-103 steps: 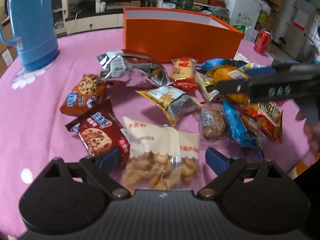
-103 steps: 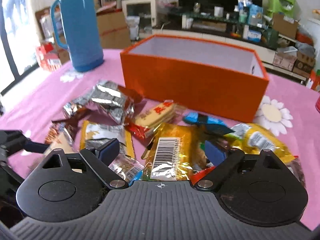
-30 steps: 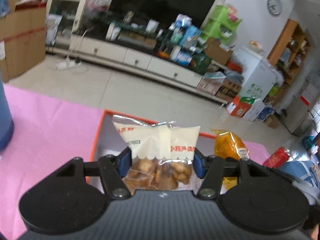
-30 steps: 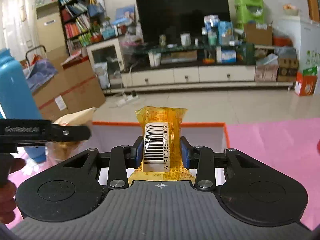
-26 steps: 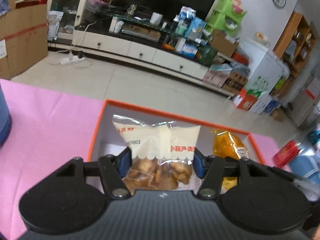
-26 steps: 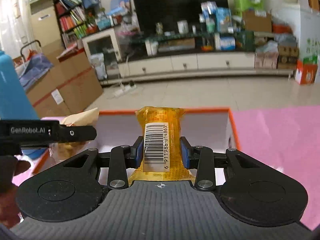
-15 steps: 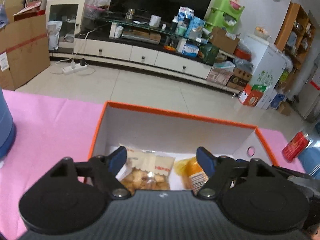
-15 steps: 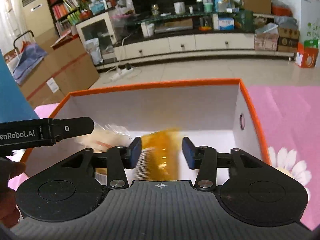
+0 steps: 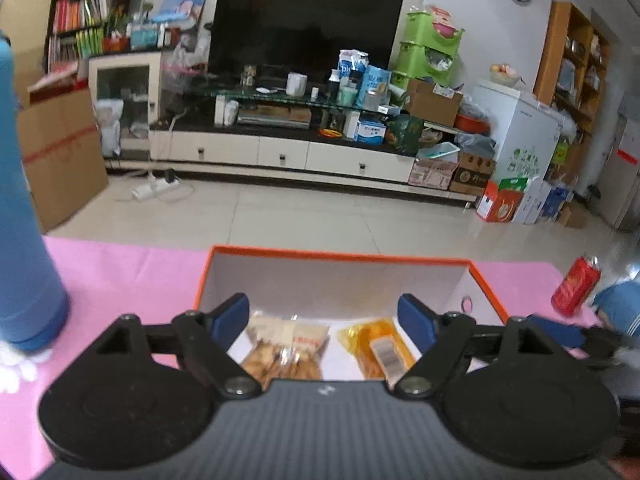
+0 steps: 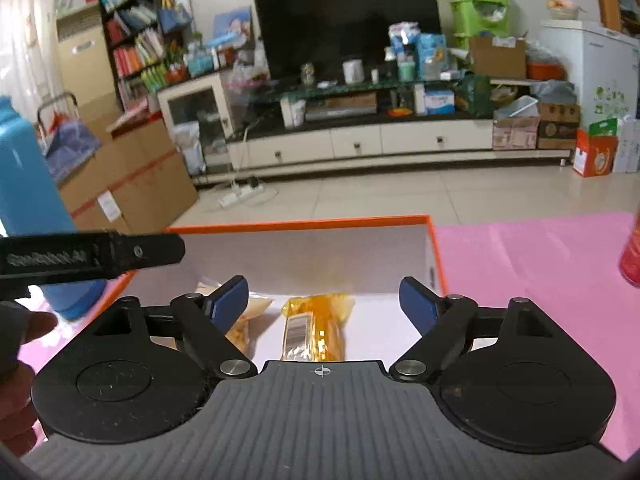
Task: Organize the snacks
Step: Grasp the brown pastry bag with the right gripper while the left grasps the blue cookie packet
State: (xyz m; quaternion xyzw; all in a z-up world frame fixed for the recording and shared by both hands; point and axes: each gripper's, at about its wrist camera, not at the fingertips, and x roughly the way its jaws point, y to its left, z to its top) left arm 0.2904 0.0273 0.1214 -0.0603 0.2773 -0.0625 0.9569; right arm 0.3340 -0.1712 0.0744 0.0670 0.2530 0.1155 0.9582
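Observation:
An orange box (image 9: 340, 257) with a white inside stands on the pink table. Two snacks lie on its floor: a clear-and-cream bag of small biscuits (image 9: 286, 346) on the left and an orange-yellow packet with a barcode (image 9: 378, 348) on the right. My left gripper (image 9: 325, 316) is open and empty above the box. My right gripper (image 10: 324, 300) is open and empty above the box (image 10: 304, 222); below it lie the orange-yellow packet (image 10: 316, 326) and part of the biscuit bag (image 10: 240, 322). The left gripper's black body (image 10: 92, 258) crosses the right wrist view at left.
A tall blue thermos (image 9: 24, 240) stands on the pink tablecloth (image 9: 120, 268) left of the box. A red can (image 9: 576, 286) stands at the right. Beyond the table's far edge are tiled floor and a TV cabinet.
Both grippers held their snacks over the box, then opened. The biscuit bag and the orange-yellow packet dropped onto the box floor. Both grippers have since drawn up and back a little.

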